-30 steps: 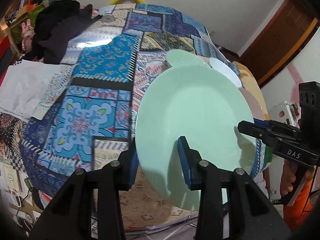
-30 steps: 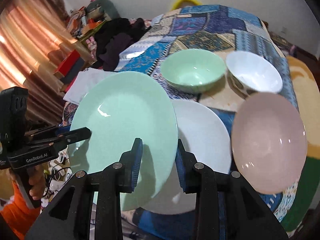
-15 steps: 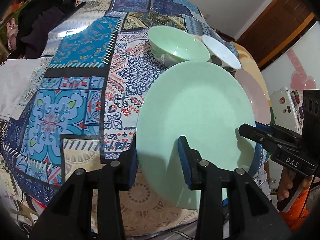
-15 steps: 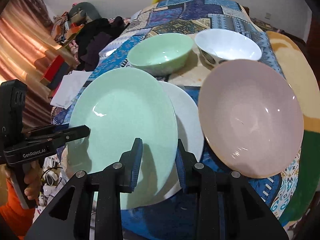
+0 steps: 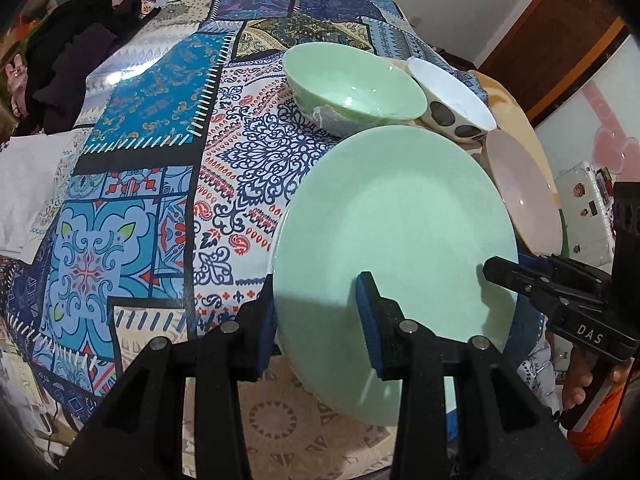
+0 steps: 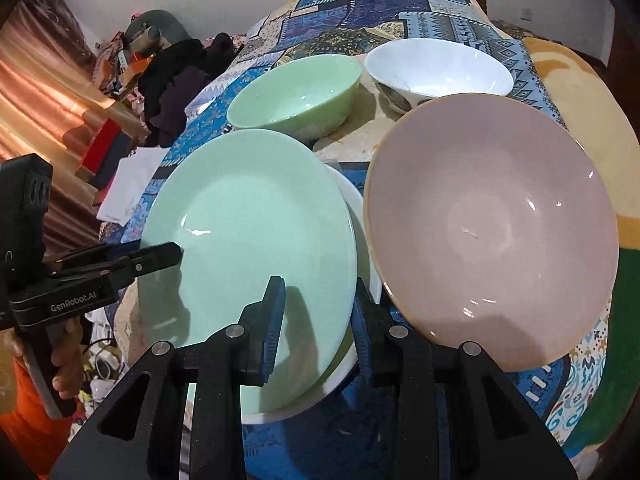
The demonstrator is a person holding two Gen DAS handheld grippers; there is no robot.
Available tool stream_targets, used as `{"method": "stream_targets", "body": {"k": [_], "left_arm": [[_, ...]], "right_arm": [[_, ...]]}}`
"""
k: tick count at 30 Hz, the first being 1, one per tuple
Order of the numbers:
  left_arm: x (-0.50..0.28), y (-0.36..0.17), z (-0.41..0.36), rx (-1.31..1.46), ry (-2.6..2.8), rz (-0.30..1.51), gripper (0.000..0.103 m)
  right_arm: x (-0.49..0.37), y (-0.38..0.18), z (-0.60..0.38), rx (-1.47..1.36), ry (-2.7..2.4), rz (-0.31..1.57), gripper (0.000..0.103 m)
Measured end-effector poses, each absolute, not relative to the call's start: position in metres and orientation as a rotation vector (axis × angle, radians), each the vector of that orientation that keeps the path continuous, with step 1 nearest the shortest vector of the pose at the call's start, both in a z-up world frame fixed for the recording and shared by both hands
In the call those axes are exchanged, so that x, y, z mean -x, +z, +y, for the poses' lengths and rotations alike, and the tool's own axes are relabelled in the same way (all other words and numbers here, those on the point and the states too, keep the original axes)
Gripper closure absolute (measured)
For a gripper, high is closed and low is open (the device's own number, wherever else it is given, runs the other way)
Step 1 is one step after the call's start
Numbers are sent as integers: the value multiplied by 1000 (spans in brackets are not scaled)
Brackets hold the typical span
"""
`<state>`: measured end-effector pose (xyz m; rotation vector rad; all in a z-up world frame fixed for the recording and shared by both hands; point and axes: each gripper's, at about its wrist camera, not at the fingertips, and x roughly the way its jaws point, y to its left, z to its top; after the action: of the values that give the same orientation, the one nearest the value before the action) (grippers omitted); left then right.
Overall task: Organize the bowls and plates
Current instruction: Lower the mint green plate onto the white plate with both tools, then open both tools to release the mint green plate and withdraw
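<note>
Green plate (image 6: 248, 240) lowered over white plate (image 6: 360, 248); left gripper (image 5: 316, 308), right gripper (image 6: 316, 316) clamp rim

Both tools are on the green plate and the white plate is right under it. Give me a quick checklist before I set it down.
1. Left tool clamped on the green plate rim: ok.
2. Right tool clamped on the opposite rim: ok.
3. Green plate over the white plate: ok, mostly overlapping, white rim showing on the right.
4. Green plate already resting on the white one: cannot tell.
5. Pink plate apart from the green plate: ok, a gap shows.
6. Green bowl and white bowl out of the way: ok, both sit behind.
</note>
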<state>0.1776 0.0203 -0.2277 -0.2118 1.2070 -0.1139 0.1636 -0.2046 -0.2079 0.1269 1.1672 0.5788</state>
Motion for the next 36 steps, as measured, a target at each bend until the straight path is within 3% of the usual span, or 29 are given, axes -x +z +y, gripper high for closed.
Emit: {"method": "stream_targets", "body": {"k": [36], "left_arm": [[-176, -228, 18, 151, -98, 1186, 65]], "right_arm": [[-158, -203, -197, -53, 577, 1148, 72]]}}
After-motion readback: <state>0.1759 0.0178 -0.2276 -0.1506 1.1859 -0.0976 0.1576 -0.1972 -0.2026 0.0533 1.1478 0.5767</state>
